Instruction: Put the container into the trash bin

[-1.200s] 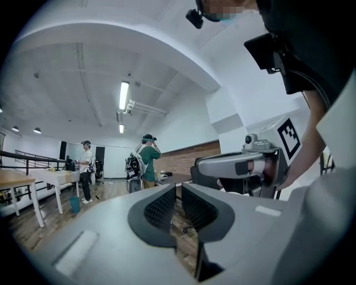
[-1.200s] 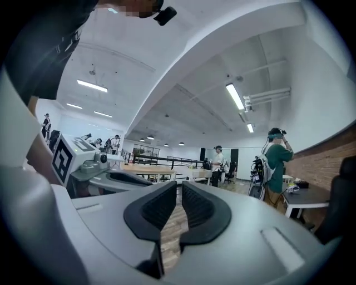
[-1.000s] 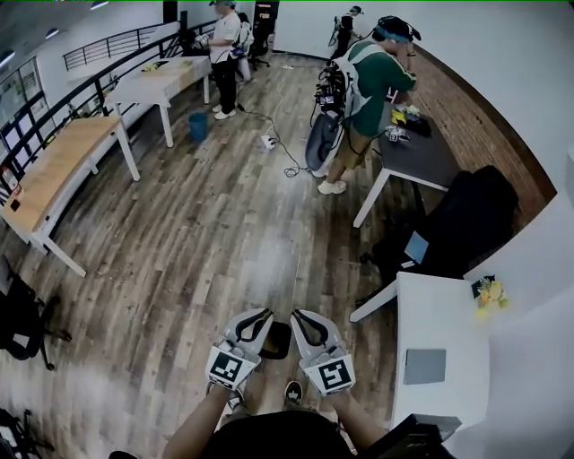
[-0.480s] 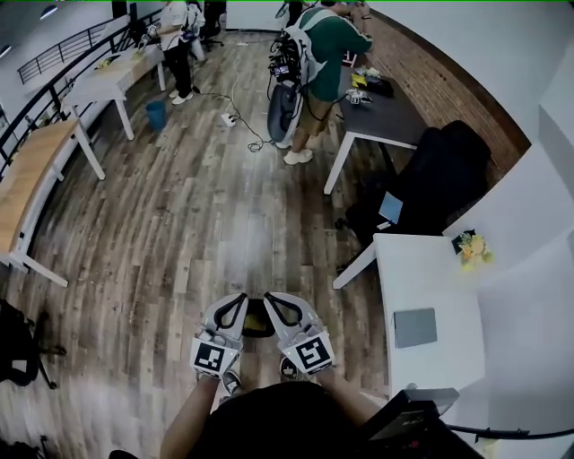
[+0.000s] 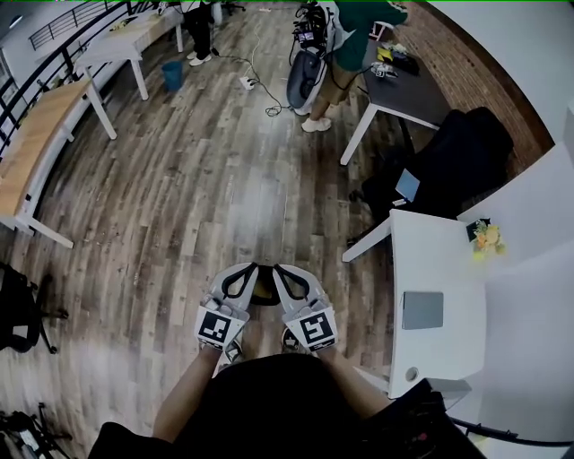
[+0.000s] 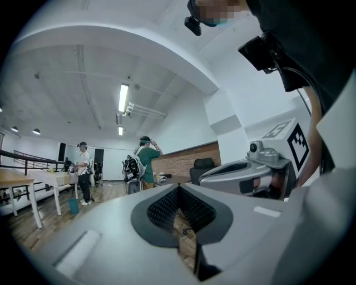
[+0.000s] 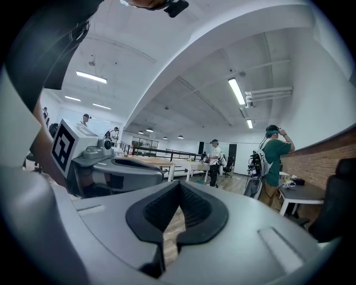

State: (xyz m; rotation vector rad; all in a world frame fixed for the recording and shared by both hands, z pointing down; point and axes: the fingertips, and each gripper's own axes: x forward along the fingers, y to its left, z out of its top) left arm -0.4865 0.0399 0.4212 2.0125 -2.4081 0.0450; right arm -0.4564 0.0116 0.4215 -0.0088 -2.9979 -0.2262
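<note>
My left gripper (image 5: 244,271) and right gripper (image 5: 283,271) are held side by side, low in front of the person, over the wooden floor. In the left gripper view the left gripper (image 6: 179,214) is shut with nothing in it, and only floor shows through the notch. The right gripper (image 7: 172,222) is shut and empty as well. A small dark thing with a tan inside (image 5: 264,290) shows between the two gripper fronts in the head view; I cannot tell what it is. A blue bin (image 5: 172,74) stands far off by a white table.
To the right stands a white desk (image 5: 439,260) bearing a grey tablet (image 5: 422,309). Behind it are a black chair (image 5: 448,170) and a dark table (image 5: 404,90). A person in a green shirt (image 5: 354,27) stands beside a scooter. A wooden table (image 5: 36,152) runs along the left.
The head view has tipped further down, so the people and far tables slid to the top edge. Both grippers stay side by side and sit higher in the picture.
</note>
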